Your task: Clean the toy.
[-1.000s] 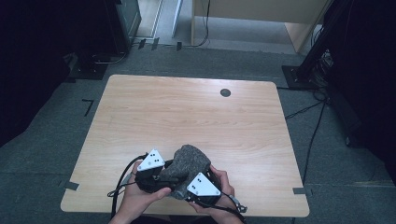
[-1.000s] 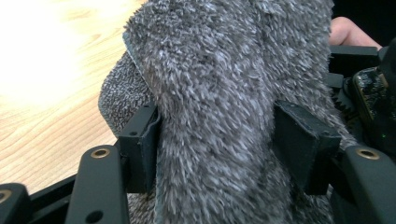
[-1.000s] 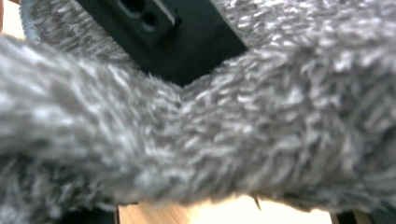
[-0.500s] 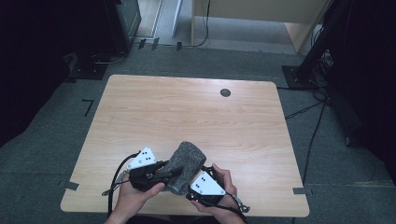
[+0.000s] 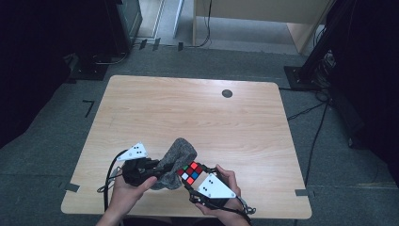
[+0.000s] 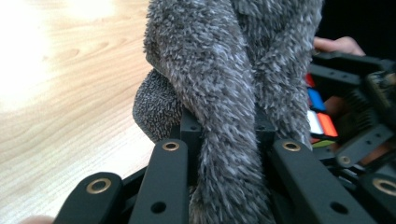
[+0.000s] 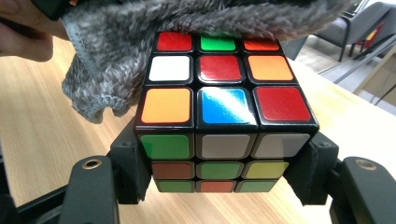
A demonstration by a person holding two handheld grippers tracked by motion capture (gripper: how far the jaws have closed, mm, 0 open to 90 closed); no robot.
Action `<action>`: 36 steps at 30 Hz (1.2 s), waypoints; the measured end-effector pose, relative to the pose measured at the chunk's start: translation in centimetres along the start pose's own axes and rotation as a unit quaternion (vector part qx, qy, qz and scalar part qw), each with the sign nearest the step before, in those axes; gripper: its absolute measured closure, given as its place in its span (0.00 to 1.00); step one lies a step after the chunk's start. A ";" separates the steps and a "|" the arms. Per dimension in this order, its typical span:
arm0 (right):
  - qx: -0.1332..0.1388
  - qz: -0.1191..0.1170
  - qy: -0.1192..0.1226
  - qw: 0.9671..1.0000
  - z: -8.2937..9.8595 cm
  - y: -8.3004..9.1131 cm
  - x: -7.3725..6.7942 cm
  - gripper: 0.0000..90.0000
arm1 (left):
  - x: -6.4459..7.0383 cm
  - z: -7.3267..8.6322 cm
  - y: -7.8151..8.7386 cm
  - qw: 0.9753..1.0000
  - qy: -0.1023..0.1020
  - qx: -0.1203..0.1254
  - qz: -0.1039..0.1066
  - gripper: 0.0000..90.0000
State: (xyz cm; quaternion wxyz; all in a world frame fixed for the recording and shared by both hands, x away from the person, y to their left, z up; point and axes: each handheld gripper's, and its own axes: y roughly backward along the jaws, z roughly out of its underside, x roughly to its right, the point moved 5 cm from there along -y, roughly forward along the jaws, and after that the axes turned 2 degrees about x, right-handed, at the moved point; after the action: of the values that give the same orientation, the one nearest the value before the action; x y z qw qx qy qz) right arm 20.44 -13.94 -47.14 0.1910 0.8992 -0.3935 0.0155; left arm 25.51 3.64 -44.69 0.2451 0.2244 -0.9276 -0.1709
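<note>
Right gripper (image 7: 219, 186) around scrambled, glossy cube (image 7: 219, 112) under fuzzy grey cloth (image 6: 233, 70)

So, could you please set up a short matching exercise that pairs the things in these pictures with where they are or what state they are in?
Things:
1. grey fuzzy cloth
2. puzzle cube
3. dark round mark
4. table

States or places:
A. clamped in the right tongs
B. far side of the tabletop, apart from everything else
C. pinched in the left tongs, draped against the cube's far side
D. light wood, bearing the rest

Pairs: 1-C, 2-A, 3-B, 4-D
</note>
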 end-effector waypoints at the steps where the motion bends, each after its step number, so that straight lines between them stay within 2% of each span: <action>1: -0.001 0.003 0.003 1.000 0.0 0.1 0.1 0.38 | -0.1 0.2 -0.1 1.000 0.000 -0.006 -0.001 0.84; 4: 0.008 0.001 -0.005 1.000 -0.2 0.3 0.2 0.38 | -0.1 0.6 -0.5 1.000 -0.016 -0.016 -0.012 0.84; 7: 0.012 0.001 -0.006 1.000 -0.3 0.4 0.3 0.38 | -0.1 0.4 -0.3 1.000 -0.014 -0.009 -0.005 0.84; 8: 0.014 -0.003 -0.010 1.000 -0.2 0.4 0.3 0.38 | 0.1 0.1 0.1 1.000 -0.007 0.007 0.011 0.84; 10: 0.010 -0.003 -0.009 1.000 0.0 0.2 0.2 0.38 | 0.5 -0.7 1.0 0.998 0.008 0.040 0.051 0.84; 11: 0.005 0.001 -0.003 1.000 0.1 0.1 0.1 0.38 | 0.7 -0.9 1.3 0.997 0.009 0.044 0.055 0.84; 13: 0.008 0.001 0.000 1.000 0.0 0.1 0.0 0.38 | 0.7 -0.9 1.2 0.999 -0.006 0.033 0.036 0.84; 14: 0.014 -0.002 -0.003 1.000 -0.2 0.3 -0.1 0.38 | 0.4 -0.7 1.0 0.999 -0.006 0.027 0.026 0.84; 15: 0.018 -0.003 -0.003 1.000 -0.5 0.4 -0.1 0.38 | 0.0 -0.3 0.7 1.000 0.000 0.017 0.020 0.84; 17: 0.029 -0.003 0.002 1.000 -1.0 0.7 -0.2 0.38 | -0.7 0.5 -0.1 1.000 0.017 0.001 0.022 0.84; 19: 0.030 -0.002 0.007 1.000 -1.3 0.9 -0.3 0.38 | -1.0 0.9 -0.3 0.999 0.025 -0.002 0.027 0.84; 21: 0.027 -0.001 0.009 1.000 -1.0 0.8 -0.2 0.38 | -0.5 0.4 0.1 0.999 0.020 0.015 0.040 0.84; 23: 0.024 -0.003 0.000 1.000 -0.7 0.7 0.0 0.38 | 0.2 -0.4 0.8 0.998 0.012 0.034 0.059 0.84; 24: 0.020 -0.001 0.000 1.000 -0.6 0.6 0.1 0.38 | 0.4 -0.6 1.0 0.997 0.007 0.039 0.059 0.83; 26: 0.019 0.001 0.000 1.000 -0.6 0.5 0.1 0.38 | 0.2 -0.4 0.8 0.998 0.000 0.033 0.051 0.82; 30: 0.029 0.002 0.005 1.000 -1.3 1.0 -0.1 0.38 | -0.7 0.7 -0.1 0.999 0.011 0.015 0.040 0.83; 32: 0.029 0.002 0.004 1.000 -1.3 1.1 0.0 0.38 | -0.6 0.5 0.0 0.999 0.000 0.019 0.037 0.82; 33: 0.030 0.001 0.003 1.000 -1.2 1.0 0.1 0.38 | -0.3 0.3 0.3 0.999 -0.006 0.028 0.040 0.81; 35: 0.024 0.004 -0.002 1.000 -0.9 0.8 0.3 0.38 | 0.4 -0.4 0.9 0.996 -0.016 0.058 0.064 0.80; 36: 0.019 0.008 -0.002 1.000 -0.7 0.7 0.4 0.38 | 0.6 -0.6 1.1 0.995 -0.023 0.066 0.068 0.80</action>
State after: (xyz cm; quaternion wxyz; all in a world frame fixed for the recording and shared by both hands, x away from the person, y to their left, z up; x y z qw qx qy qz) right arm 20.31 -14.41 -46.17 0.1727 0.8995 -0.4007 0.0229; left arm 25.01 4.17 -43.54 0.2196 0.1720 -0.9554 -0.0973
